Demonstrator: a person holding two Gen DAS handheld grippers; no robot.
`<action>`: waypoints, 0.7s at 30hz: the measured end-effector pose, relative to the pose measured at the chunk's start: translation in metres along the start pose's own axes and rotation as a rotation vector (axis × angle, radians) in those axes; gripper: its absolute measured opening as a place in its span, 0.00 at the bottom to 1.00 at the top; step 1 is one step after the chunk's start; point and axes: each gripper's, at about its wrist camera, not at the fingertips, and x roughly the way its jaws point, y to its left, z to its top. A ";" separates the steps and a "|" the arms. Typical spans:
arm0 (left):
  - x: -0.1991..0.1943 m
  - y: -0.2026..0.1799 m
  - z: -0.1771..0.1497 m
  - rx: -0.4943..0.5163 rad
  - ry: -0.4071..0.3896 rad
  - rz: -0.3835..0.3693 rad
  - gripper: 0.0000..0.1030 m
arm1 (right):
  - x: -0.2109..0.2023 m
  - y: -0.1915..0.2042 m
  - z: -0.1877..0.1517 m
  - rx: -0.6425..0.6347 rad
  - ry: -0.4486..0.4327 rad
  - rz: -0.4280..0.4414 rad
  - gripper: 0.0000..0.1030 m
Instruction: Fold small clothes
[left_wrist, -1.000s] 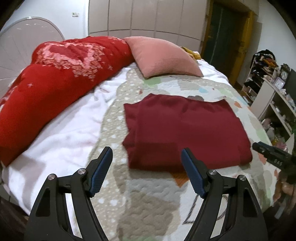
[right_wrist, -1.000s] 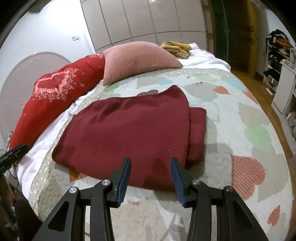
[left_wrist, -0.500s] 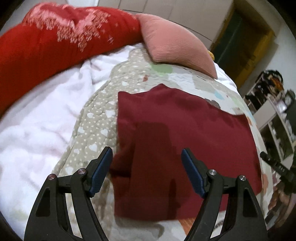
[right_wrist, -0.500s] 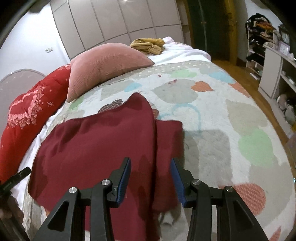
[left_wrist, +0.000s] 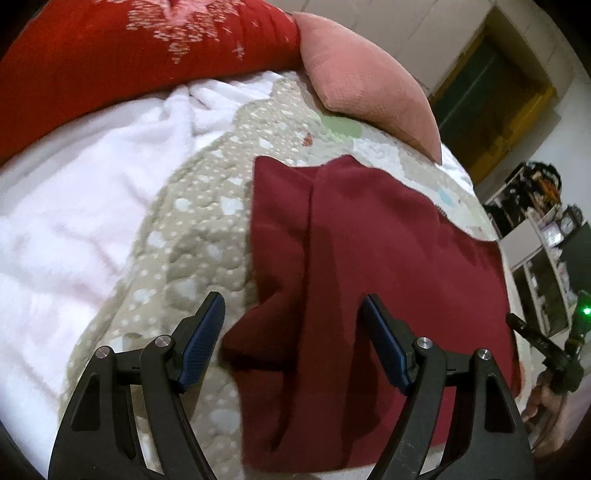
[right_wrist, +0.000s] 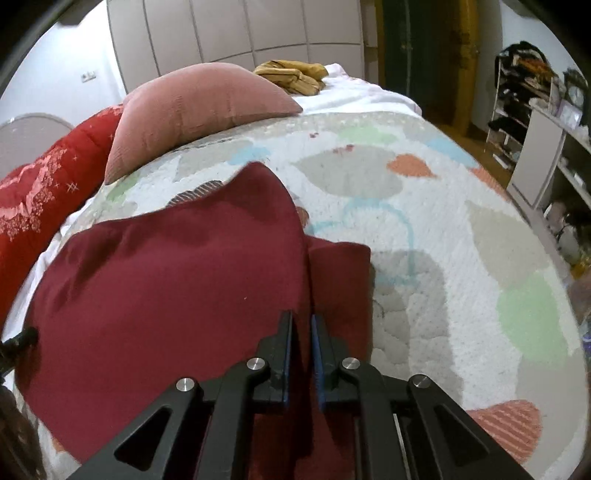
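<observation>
A dark red garment (left_wrist: 388, 280) lies partly folded on the quilted bedspread (left_wrist: 192, 236); it also shows in the right wrist view (right_wrist: 177, 295). My left gripper (left_wrist: 293, 341) is open, its blue-padded fingers straddling the garment's near left edge just above the cloth. My right gripper (right_wrist: 303, 358) is shut on the garment's right side, pinching a raised fold of the cloth between its pads. The right gripper's tip also shows at the right edge of the left wrist view (left_wrist: 532, 339).
A pink pillow (right_wrist: 199, 114) and a red duvet (left_wrist: 122, 55) lie at the bed's head. A white blanket (left_wrist: 74, 206) covers the left side. A yellow cloth (right_wrist: 291, 75) lies far back. Shelves (right_wrist: 546, 122) stand right of the bed.
Both grippers have moved forward and down onto the garment. The right gripper has closed on the cloth's right side. The left gripper has stayed open.
</observation>
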 end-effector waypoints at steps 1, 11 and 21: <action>-0.004 0.003 -0.001 -0.007 -0.004 -0.007 0.75 | -0.009 0.001 0.003 0.014 -0.005 -0.004 0.09; -0.013 0.019 -0.002 -0.057 0.018 -0.018 0.75 | -0.039 0.137 0.025 -0.141 -0.025 0.314 0.42; -0.012 0.030 -0.003 -0.095 0.040 -0.070 0.75 | 0.056 0.291 0.040 -0.264 0.224 0.441 0.42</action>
